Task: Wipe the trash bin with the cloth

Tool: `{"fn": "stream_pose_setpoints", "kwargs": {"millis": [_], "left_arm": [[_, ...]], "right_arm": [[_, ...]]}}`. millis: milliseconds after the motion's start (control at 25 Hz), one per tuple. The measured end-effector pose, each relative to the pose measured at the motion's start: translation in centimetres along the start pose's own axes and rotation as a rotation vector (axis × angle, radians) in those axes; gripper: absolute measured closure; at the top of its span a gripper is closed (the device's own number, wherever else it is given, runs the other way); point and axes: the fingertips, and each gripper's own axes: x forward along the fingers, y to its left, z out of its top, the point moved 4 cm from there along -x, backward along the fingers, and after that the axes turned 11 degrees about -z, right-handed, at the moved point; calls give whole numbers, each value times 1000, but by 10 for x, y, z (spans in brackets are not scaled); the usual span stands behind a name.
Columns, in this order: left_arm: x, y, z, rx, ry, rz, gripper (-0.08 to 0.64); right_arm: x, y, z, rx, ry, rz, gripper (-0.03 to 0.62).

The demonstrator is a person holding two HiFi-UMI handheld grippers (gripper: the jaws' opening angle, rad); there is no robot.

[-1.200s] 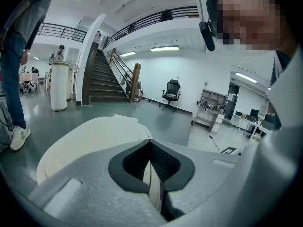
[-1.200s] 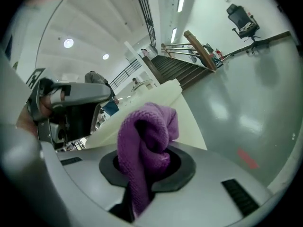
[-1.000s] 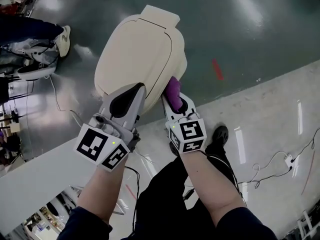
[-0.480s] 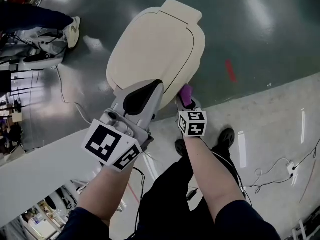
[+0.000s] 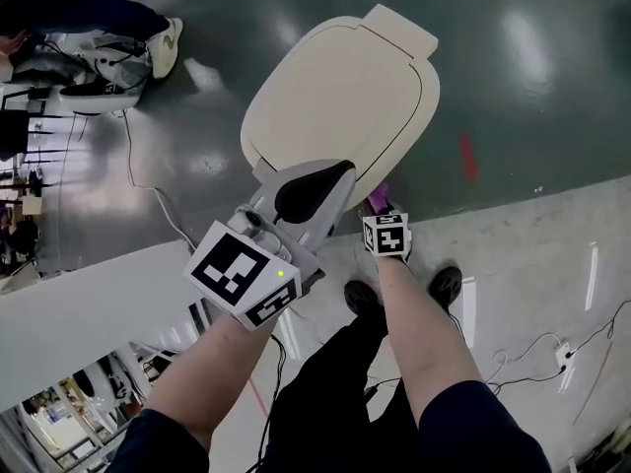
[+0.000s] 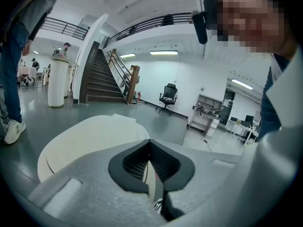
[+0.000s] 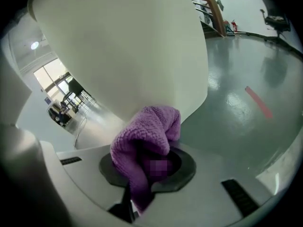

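Observation:
The cream trash bin [image 5: 345,97] stands on the dark floor with its lid down. My left gripper [image 5: 330,177] rests over the lid's near edge, jaws shut with nothing between them; in the left gripper view the gripper [image 6: 150,148] has the lid [image 6: 90,136] just beyond it. My right gripper [image 5: 377,203] is low beside the bin's near right side, shut on a purple cloth [image 5: 378,197]. In the right gripper view the cloth [image 7: 147,136] bulges out of the gripper [image 7: 147,169] against the bin's curved wall [image 7: 128,46].
A red tape mark [image 5: 467,156] lies on the floor right of the bin. Another person's shoe [image 5: 165,39] and cables [image 5: 128,156] are at the upper left. A white ledge [image 5: 89,313] runs at the lower left. My own shoes [image 5: 441,284] stand near the bin's base.
The right gripper has gone down the bin's side with the purple cloth, away from the lid's rim. The left gripper has stayed at the lid's near edge.

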Motion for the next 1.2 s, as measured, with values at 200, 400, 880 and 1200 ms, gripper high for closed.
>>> {"fn": "stream_pose_setpoints", "kwargs": {"millis": [200,400,880,1200], "left_arm": [[-23,-12,-2,-37,-22,33,555],[-63,-46,15,-73,-53,58,555],[-159,-139,76,-137,-134,75,555],[-203,-195,120,-151,-204,62,555]], "right_arm": [[-24,-16,-2,-89,40,-30,519],[-91,-16,5,-162,47,-39,518],[-303,27,59,-460,-6,64,519],[-421,68,98,-609,-52,151,518]]}}
